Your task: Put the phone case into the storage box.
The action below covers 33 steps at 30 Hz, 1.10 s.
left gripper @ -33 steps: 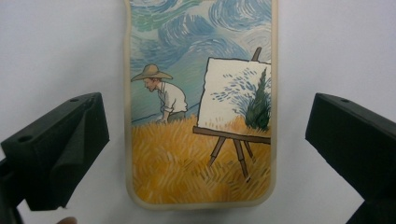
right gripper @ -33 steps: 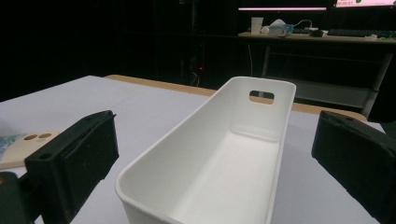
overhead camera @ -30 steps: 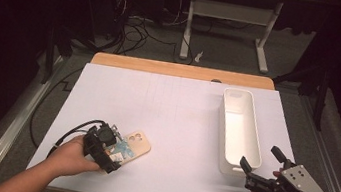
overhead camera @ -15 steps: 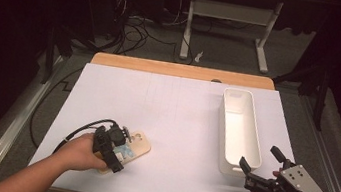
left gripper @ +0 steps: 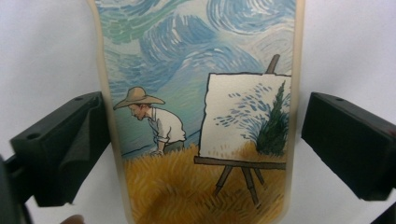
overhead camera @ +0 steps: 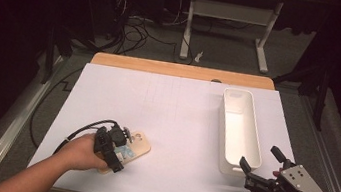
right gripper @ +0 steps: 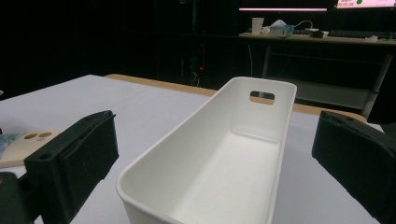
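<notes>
A phone case (overhead camera: pixel 137 145) printed with a painting of a straw-hatted painter, an easel and a swirling sky lies flat near the table's front left. My left gripper (overhead camera: pixel 122 150) is open and straddles it. In the left gripper view the case (left gripper: pixel 201 93) lies between the jaws of my left gripper (left gripper: pixel 205 149); the left jaw is at its edge and the right jaw stands a little apart. My right gripper (overhead camera: pixel 258 158) is open and holds nothing at the near end of a long white bin (overhead camera: pixel 222 118). In the right gripper view the empty bin (right gripper: pixel 187 126) runs away from that gripper (right gripper: pixel 215 158).
White paper covers the table (overhead camera: pixel 172 106), with a wooden strip (overhead camera: pixel 182 70) along the far edge. Cables and desk legs (overhead camera: pixel 186 27) lie on the dark floor beyond. The case (right gripper: pixel 23 144) also appears far left in the right gripper view.
My left hand and gripper have edged to the right, further over the phone case. The right gripper and the bin have stayed put.
</notes>
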Tool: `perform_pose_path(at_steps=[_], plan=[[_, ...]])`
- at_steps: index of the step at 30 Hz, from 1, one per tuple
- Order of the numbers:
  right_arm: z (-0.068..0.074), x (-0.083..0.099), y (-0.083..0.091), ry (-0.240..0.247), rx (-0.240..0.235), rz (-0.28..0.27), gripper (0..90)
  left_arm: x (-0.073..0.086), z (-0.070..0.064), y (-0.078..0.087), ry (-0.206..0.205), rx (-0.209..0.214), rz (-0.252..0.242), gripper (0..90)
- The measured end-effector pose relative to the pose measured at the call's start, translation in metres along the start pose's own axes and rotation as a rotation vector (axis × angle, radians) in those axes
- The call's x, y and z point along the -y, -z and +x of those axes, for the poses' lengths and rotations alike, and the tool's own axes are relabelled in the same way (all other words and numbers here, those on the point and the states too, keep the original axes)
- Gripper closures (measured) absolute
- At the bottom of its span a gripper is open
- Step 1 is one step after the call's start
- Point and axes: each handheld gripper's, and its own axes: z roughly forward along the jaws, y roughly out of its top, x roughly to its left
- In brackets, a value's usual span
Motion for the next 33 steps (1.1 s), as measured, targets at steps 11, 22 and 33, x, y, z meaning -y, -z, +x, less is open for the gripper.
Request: perform_pose_path(at_steps=[11, 22, 33], plan=[[0.0000, -0.0002, 0.0003, -0.001, 0.003, -0.003, 0.8, 0.0003, 0.0009, 0.0010, -0.012, -0.001, 0.004, 8.7], [-0.0003, -0.0004, 0.0008, -0.001, 0.004, -0.003, 0.8, 0.0003, 0.0012, -0.0009, -0.004, -0.002, 0.009, 8.1], [-0.0003, -0.0006, 0.0012, 0.001, 0.005, -0.004, 0.8, 0.0006, 0.0014, -0.0016, 0.006, 0.004, 0.002, 8.3]])
